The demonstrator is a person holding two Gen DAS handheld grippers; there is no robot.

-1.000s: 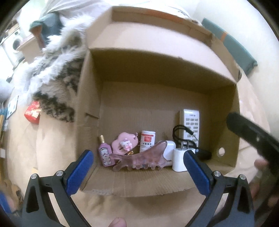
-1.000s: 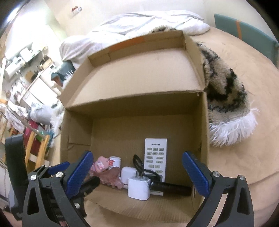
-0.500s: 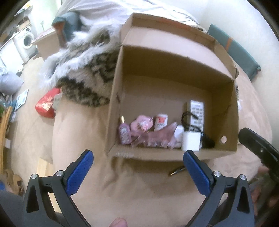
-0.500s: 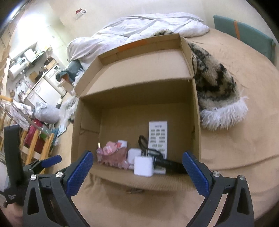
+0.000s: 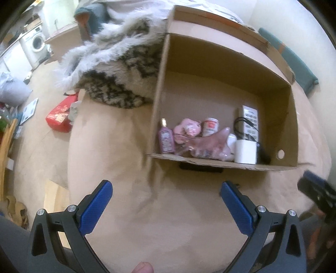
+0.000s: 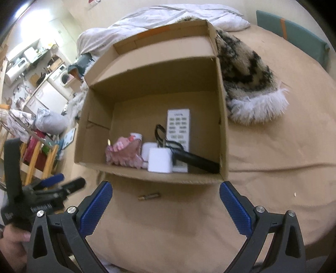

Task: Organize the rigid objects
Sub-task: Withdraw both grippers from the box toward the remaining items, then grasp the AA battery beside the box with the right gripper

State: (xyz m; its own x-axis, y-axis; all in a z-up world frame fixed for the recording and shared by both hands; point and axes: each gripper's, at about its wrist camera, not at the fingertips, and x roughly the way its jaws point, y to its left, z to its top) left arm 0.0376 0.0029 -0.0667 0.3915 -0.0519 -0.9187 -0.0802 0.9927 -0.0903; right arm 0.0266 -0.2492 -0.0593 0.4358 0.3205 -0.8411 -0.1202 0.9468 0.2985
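An open cardboard box [image 5: 292, 117] [image 6: 222, 130] lies on a tan bed. In it are a pink hair claw [image 5: 208, 145] [image 6: 126, 155], a pink perfume bottle [image 5: 166, 140], a pink charm [image 5: 188, 130], a small white jar [image 5: 210, 127], a white charger cube [image 5: 245, 151] [image 6: 159, 160], a white remote [image 5: 251, 121] [image 6: 178, 128] and a black cable [image 6: 195, 160]. A small brass item [image 6: 149, 197] lies on the bed in front of the box. My left gripper [image 5: 167, 201] and right gripper [image 6: 166, 201] are both open and empty, held back from the box.
A furry patterned blanket [image 5: 124, 69] [image 6: 250, 84] lies beside the box. A red packet [image 5: 61, 115] lies beyond the bed's left edge. A white duvet [image 6: 168, 16] is behind the box. A teal headboard [image 6: 294, 31] lines the wall.
Both grippers have pulled back from the box, which now looks smaller and farther. The hair claw stays inside the box. A small brass item on the bed has come into view.
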